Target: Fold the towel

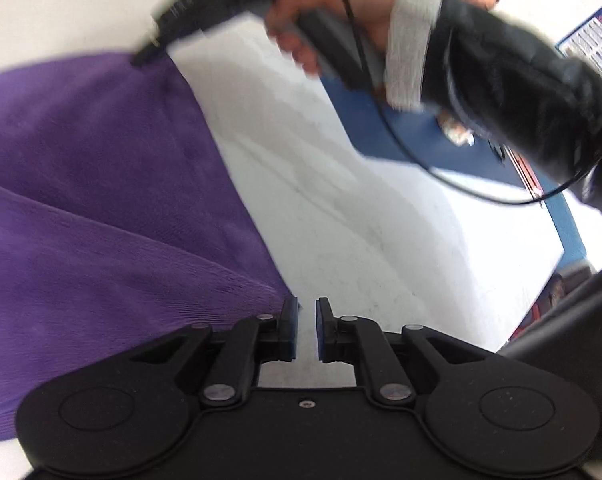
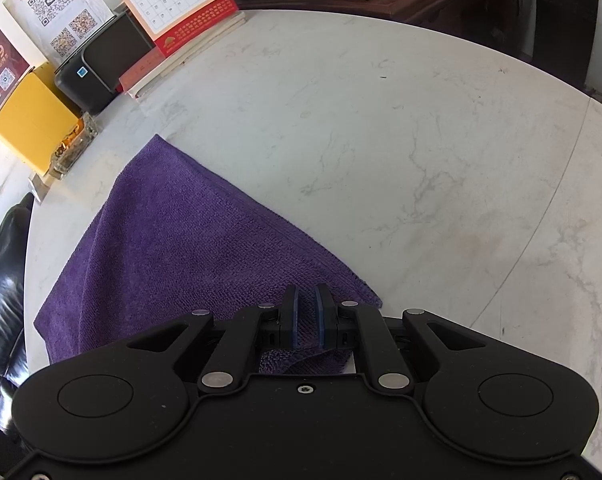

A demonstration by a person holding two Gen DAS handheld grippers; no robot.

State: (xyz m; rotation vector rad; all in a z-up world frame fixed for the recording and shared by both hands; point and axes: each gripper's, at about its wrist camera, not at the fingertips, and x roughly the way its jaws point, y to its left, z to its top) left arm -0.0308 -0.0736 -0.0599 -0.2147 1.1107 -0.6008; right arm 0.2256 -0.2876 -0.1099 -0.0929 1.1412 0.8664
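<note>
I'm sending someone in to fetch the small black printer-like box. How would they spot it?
Start at the round marble table and look to its far left edge, by the wall. The black box sits there between a yellow box and a red-based desk calendar; it is the only black item, with a small blue sticker.

Purple terry-cloth towel (image 2: 189, 240), smooth marble-look table (image 2: 421, 140), matt black plastic jaws

Black tongs (image 2: 307, 316) with blue pads (image 2: 295, 320); black sleeve (image 1: 513, 92), grey cuff (image 1: 411, 40).
</note>
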